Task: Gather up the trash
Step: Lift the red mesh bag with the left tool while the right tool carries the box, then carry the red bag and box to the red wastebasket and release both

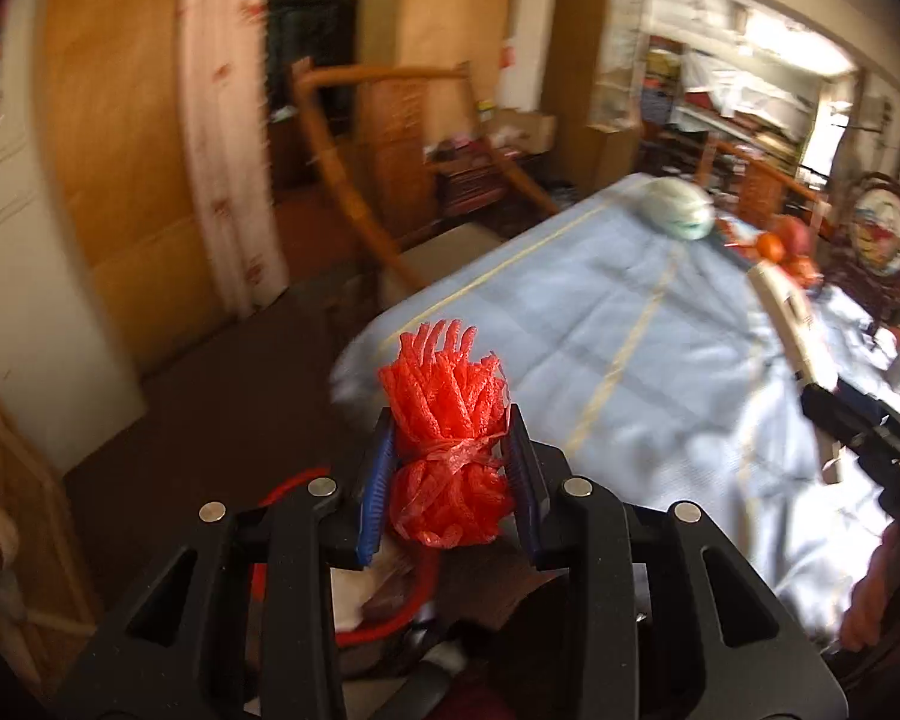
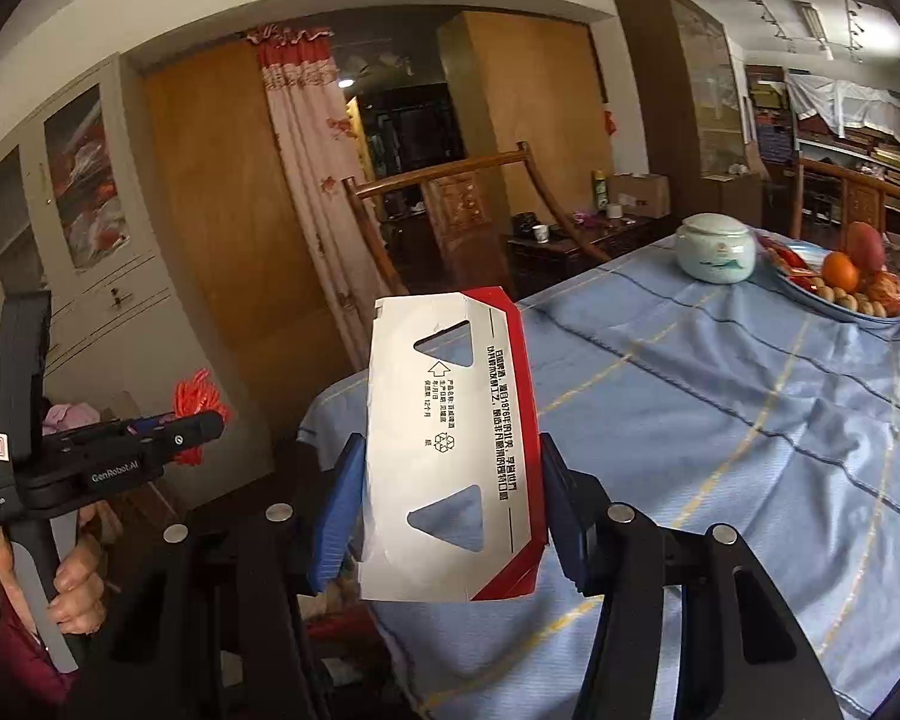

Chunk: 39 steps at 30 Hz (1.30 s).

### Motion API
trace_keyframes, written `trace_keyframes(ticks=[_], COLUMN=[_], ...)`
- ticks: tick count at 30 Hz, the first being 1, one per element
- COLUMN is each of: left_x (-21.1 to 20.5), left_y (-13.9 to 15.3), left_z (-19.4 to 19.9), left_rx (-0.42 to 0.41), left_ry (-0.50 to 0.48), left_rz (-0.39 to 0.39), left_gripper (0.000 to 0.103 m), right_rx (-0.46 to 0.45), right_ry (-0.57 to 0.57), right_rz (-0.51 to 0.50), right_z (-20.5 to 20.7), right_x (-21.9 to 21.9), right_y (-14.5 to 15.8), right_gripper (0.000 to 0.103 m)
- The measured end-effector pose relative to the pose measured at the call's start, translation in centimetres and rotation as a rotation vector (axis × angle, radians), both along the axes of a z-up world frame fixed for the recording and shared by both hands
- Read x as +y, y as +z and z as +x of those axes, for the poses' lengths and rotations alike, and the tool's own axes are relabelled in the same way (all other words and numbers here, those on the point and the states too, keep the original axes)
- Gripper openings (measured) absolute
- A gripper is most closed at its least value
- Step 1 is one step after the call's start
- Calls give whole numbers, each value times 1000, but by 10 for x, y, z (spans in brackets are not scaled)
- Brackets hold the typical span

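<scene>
- I am carrying two pieces of trash, one in each claw.
- My left claw (image 1: 450, 468) is pinching one bunched orange-red foam fruit net (image 1: 447, 438), tied round its middle; both blue pads are pressing on its waist, and the net is sticking up toward 12 o'clock in the left wrist view.
- My right claw (image 2: 450, 516) is pinching one flattened white-and-red cardboard carton (image 2: 450, 450) with two triangular cut-outs and black print; the blue pads are pressing on its left and right edges, and the carton is standing upright at the centre of the right wrist view.
- From the right wrist view, my left claw is showing at 9 o'clock, the net's red tuft poking past its tip, with my hand (image 2: 78, 588) wrapping the handle below it.
- From the left wrist view, my right claw (image 1: 870, 438) is sitting at 3 o'clock, the carton seen edge-on and blurred.
- The table under a light-blue checked cloth (image 2: 720, 420) is lying at 3 to 5 o'clock in the right wrist view, with both claws off its near corner.
- At 2 o'clock on it, one pale green lidded ceramic jar (image 2: 715, 249) is standing just beside one plate of fruit (image 2: 834, 306).
- Two wooden chairs are standing past the far edge; the nearer one (image 2: 450, 180) is at 12 o'clock.
</scene>
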State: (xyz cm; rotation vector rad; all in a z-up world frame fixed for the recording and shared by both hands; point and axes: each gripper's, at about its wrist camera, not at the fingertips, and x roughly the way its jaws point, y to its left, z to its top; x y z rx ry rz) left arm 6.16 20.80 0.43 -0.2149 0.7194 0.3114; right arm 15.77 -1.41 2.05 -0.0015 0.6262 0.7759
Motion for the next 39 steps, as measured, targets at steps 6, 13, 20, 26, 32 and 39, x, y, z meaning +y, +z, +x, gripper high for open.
trace_keyframes(ticks=[6,13,20,26,32,39], left_x=[55,102,139,170,193,199], left_y=[-55,-114,-140,-147,-159,-177], left_z=[-19,-12,-17,-35,-46,-34], left_rx=[94,174,208,209,232,279], left_ry=[109,127,223,405,481,479], left_rz=[-103,-223,-225,-190,-202,-184], left_gripper=[36,52,81,83,85,85], right_rx=[51,109,161,193,234,262], right_ry=[113,186,249,317,360,390], right_rz=[-52,-145,-264,-372,-454,-506], right_z=[-8,-10,-15,-23,-22,-17], right_x=[65,135,199,247,276,285], right_y=[-17,-41,-78,-116,-149,-167], right_gripper=[56,56,56,56,58,67])
